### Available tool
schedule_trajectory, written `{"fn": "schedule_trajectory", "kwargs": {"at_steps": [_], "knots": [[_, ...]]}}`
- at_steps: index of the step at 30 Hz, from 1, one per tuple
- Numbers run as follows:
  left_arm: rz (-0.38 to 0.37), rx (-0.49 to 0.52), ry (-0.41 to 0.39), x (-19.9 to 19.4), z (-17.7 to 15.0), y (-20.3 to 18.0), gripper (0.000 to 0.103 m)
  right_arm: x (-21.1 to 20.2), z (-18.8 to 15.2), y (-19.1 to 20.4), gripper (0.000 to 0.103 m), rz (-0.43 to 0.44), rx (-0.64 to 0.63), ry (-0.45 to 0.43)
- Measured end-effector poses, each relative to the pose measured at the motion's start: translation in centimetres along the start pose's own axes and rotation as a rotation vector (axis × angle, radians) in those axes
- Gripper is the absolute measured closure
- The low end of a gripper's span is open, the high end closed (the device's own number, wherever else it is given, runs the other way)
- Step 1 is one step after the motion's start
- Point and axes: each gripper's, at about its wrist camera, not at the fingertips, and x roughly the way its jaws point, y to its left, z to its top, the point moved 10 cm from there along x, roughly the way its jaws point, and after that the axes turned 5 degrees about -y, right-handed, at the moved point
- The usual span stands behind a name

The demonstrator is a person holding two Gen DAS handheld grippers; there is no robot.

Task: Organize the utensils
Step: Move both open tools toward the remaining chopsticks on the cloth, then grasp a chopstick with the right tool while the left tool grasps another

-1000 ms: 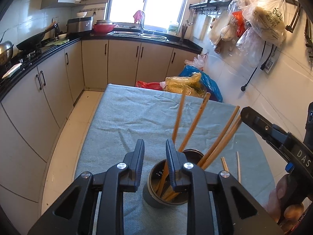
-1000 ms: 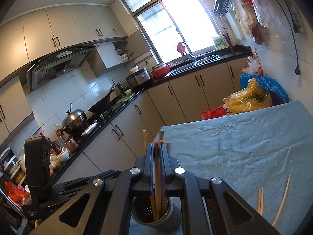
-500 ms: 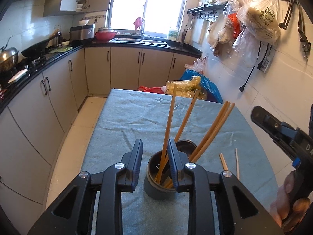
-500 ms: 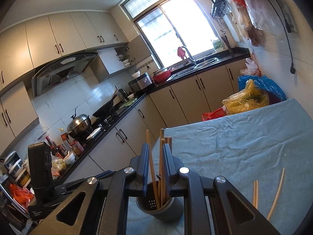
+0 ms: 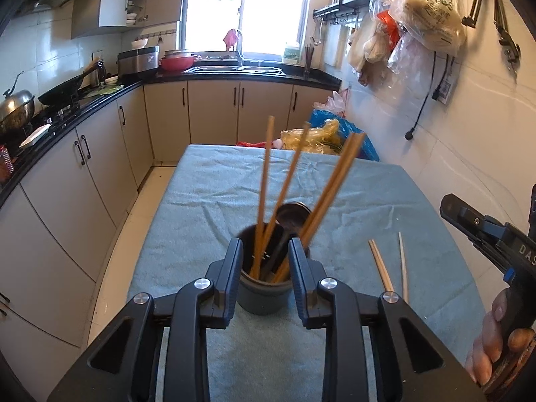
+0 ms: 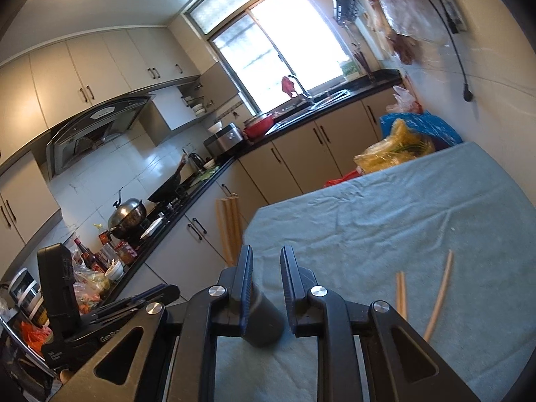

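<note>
Closest in the left wrist view, the left tool [image 5: 264, 261] has its jaws apart, having just been widening, with nothing pressed between them; the dark utensil holder [image 5: 263, 296] sits beyond the gap at the frame's lower centre, standing upright on the table [image 5: 207, 197] with its blue cloth; wooden chopsticks [image 5: 264, 184] lean out of the holder toward the upper middle, and a dark ladle [image 5: 291, 214] rests in it too; to the right of the holder, loose chopsticks [image 5: 380, 264] lie flat on the cloth; at the right edge a hand [image 5: 495, 335] grips the other tool's handle. In the right wrist view, the right tool [image 6: 266, 274] is low in the frame, jaws parted and just lately opening, holding nothing; the holder shows blurred behind them; the loose chopsticks lie at lower right; farther off, yellow and blue bags [image 6: 398, 147] sit past the table's far edge.
</note>
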Motion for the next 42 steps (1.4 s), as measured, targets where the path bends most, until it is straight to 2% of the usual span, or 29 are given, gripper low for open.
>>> {"fn": "schedule_trajectory", "kwargs": {"at_steps": [6,10,14,17,20,25,27,33,35,38,42], "knots": [[-0.03,0.026,0.026,-0.4,-1.4,-2.5,0.074,-2.4,0.0,-3.3,0.084,-0.041,0.028,-0.006],[-0.074,0.046,0.057,-0.2,-2.7,-5.0,0.074,-3.9,0.1,-8.0,0.084,-0.137,0.04,0.034],[-0.12,0.063,0.098,0.8,-4.0,-7.9,0.074,-3.0,-0.9,-13.6,0.084,-0.26,0.083,0.172],[-0.147,0.073,0.129,1.7,-5.1,-9.7,0.074,-0.7,-2.7,-17.5,0.084,-0.315,0.143,0.315],[-0.158,0.079,0.16,2.7,-6.3,-10.9,0.074,1.5,-4.0,-20.2,0.084,-0.37,0.174,0.403],[-0.161,0.083,0.203,4.1,-7.8,-11.7,0.074,4.6,-4.6,-21.8,0.085,-0.433,0.144,0.463],[-0.158,0.087,0.216,4.6,-8.3,-11.9,0.074,5.5,-4.5,-22.4,0.084,-0.484,0.114,0.474],[-0.164,0.092,0.248,5.6,-9.2,-12.7,0.074,7.5,-5.9,-23.2,0.084,-0.526,0.048,0.555],[-0.164,0.095,0.262,6.1,-9.4,-13.1,0.074,7.5,-6.0,-22.7,0.083,-0.539,-0.021,0.562],[-0.165,0.1,0.287,7.0,-9.5,-14.2,0.074,6.9,-6.2,-22.7,0.093,-0.54,-0.101,0.573],[-0.169,0.086,0.343,9.0,-9.7,-15.5,0.074,4.3,-6.2,-23.9,0.096,-0.536,-0.105,0.565]]}}
